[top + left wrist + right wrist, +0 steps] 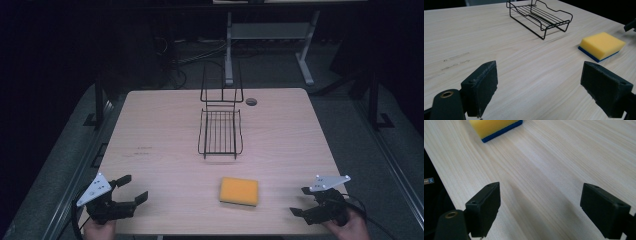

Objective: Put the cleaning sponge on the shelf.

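Jaws on both grippers are standing wide apart and holding nothing: the left gripper [131, 187] is hovering over the near left corner of the counter [150, 130], and the right gripper [299, 201] is sitting low at the near right corner, each in a hand at the near edge. Between them, nearer the right side and close to the near edge, the sponge [239, 191] is lying flat on the wood, yellow foam upward with a thin blue scouring layer underneath, as the left gripper view [602, 45] and the right gripper view [495, 127] are both showing. It is looking light and soft, so it is likely giving way under pressure rather than resisting; a grip that is closing too hard would be squashing it, though nothing about it seems breakable or slippery. The best hold is probably across its two shorter, opposite side faces, with the jaws coming down low enough to be biting on the firmer blue layer as well as the foam. Farther off, around the middle of the counter and well apart from the sponge, a black wire rack [220, 131] is standing with its tall end at the far side; its thin rigid wires are looking light but stiff.
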